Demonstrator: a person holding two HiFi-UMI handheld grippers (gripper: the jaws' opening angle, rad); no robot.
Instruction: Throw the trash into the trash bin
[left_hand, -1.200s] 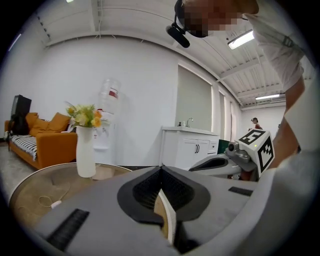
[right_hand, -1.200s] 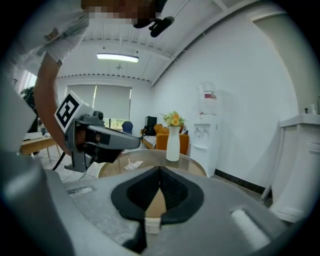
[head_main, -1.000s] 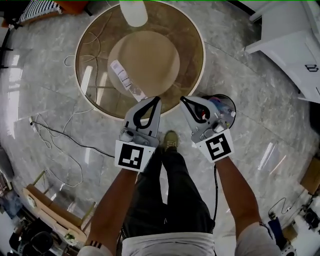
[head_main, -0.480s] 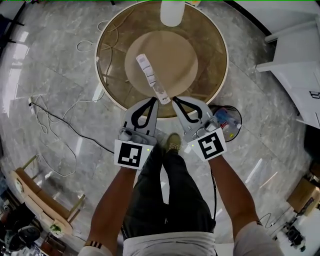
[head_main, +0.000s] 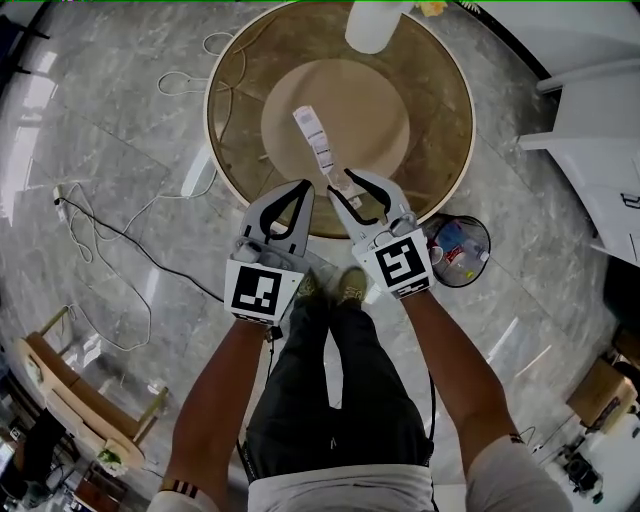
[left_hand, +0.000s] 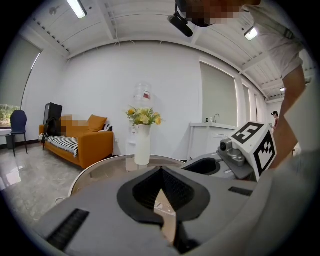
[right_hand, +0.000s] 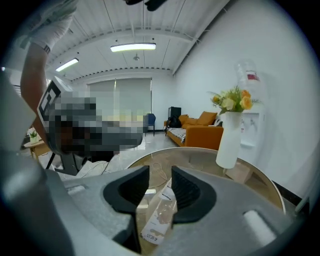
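A long clear-and-white plastic wrapper (head_main: 317, 138) lies on the round glass table (head_main: 447, 170); it also shows in the right gripper view (right_hand: 159, 220). My right gripper (head_main: 340, 183) is at the wrapper's near end and its jaws are opening. In the right gripper view the wrapper shows through the gap of the gripper (right_hand: 160, 182), and the pads are not pressing on it. My left gripper (head_main: 305, 187) hangs just left of it over the table's near edge, shut and empty, with its tips meeting in its own view (left_hand: 161, 171). A black trash bin (head_main: 480, 268) with several bits of trash inside stands on the floor to the right.
A white vase (head_main: 372, 25) of yellow flowers (left_hand: 142, 116) stands at the table's far side. Loose cables (head_main: 110, 235) trail over the marble floor on the left. A white cabinet (head_main: 600, 130) is at the right and an orange sofa (left_hand: 87, 142) beyond the table. My shoes (head_main: 345, 288) are near the table edge.
Both grippers have moved from beside the bin toward the table and now reach over its near edge at the wrapper. The right jaws have parted from shut.
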